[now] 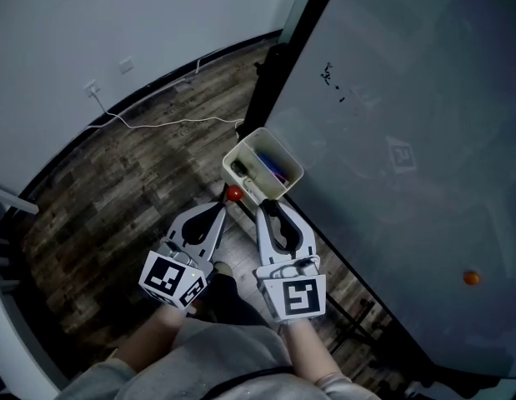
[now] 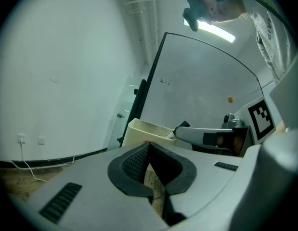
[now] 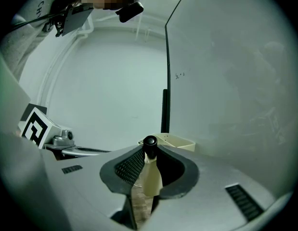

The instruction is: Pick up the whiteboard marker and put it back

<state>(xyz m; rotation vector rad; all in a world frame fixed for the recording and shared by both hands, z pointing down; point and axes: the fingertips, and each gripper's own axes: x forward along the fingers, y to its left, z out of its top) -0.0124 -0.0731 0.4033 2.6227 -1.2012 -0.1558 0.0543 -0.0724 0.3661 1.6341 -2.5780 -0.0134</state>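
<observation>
Marker (image 3: pixel 149 170), black-capped with a pale cream barrel, sits clamped between my right gripper's (image 3: pixel 149 147) closed jaws, just short of the cream holder (image 1: pixel 239 146) on the whiteboard (image 1: pixel 391 98). My left gripper's (image 2: pixel 148 146) jaws meet at the tips, near the holder, with a red dot (image 1: pixel 233 193) I can't identify just beyond them

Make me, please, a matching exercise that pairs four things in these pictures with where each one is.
Things
1. white whiteboard marker with a black cap
2. cream plastic holder box
3. small orange round magnet
4. thin white cable

Places
A. lying on the wooden floor
B. on the whiteboard, far from the box
C. between the right gripper jaws
D. at the whiteboard's edge, pens inside

Pairs: 1-C, 2-D, 3-B, 4-A
</observation>
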